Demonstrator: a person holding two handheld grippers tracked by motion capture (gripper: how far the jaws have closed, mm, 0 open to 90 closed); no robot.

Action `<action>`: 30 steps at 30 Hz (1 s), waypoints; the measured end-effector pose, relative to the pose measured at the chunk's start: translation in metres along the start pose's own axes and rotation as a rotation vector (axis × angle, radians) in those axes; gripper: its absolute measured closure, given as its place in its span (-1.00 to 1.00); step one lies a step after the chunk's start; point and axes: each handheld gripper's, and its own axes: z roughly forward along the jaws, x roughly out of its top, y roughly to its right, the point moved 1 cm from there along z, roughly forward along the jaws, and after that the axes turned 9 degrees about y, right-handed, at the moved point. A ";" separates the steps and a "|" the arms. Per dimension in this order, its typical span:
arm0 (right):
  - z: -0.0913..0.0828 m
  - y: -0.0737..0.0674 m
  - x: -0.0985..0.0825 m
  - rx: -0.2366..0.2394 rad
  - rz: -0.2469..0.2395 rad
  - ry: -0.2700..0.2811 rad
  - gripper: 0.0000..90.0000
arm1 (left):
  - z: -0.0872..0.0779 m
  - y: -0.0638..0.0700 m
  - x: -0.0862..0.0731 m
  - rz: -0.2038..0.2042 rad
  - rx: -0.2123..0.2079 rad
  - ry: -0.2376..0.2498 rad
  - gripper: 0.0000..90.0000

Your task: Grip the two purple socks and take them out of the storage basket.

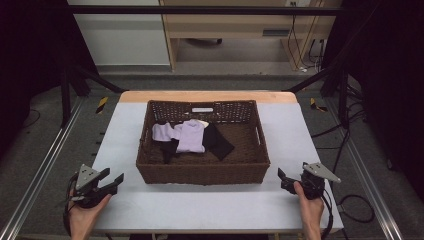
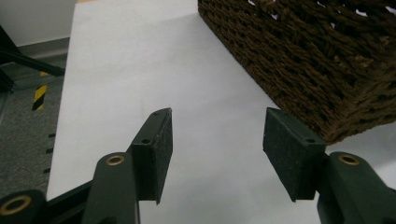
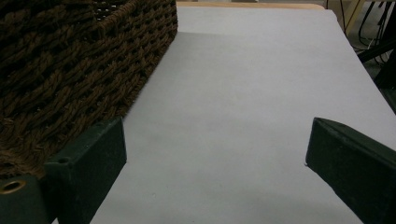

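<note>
While both hands rest at the near edge of the white surface (image 1: 210, 205), the brown wicker basket (image 1: 202, 172) sits between them in the middle, with lilac clothes (image 1: 182, 135) and black ones (image 1: 217, 141) inside. Left gripper (image 1: 114, 179) has its fingers (image 2: 156, 154) spread wide, nothing between them. Right gripper (image 1: 282, 176), same deal: wide apart over bare surface, just beside the basket.

Basket (image 1: 202, 172) w/ clothes (image 1: 190, 136); grippers flank it
</note>
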 end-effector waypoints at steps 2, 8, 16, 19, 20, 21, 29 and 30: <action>0.000 0.000 0.000 0.008 0.004 0.011 -0.88 | -0.001 0.000 0.001 -0.008 -0.009 0.006 0.00; -0.001 0.000 -0.001 0.004 0.008 0.018 -0.88 | -0.008 0.002 0.008 -0.053 -0.031 0.079 -0.01; 0.000 0.002 -0.003 0.002 0.009 0.025 -0.89 | -0.008 0.012 0.021 -0.077 -0.077 0.107 -0.06; 0.000 0.002 -0.002 -0.003 0.015 0.031 -0.90 | -0.010 0.014 0.027 -0.100 -0.084 0.112 -0.11; 0.000 0.003 -0.002 -0.006 0.015 0.032 -0.90 | -0.012 0.014 0.029 -0.109 -0.093 0.120 -0.11; 0.000 0.003 -0.002 -0.007 0.013 0.029 -0.90 | -0.013 0.014 0.031 -0.115 -0.097 0.130 -0.11; -0.001 0.003 -0.002 -0.014 0.014 0.033 -0.90 | -0.018 0.016 0.039 -0.097 -0.099 0.127 -0.26; -0.001 0.003 -0.002 -0.018 0.013 0.032 -0.90 | -0.019 0.015 0.039 -0.104 -0.097 0.127 -0.29</action>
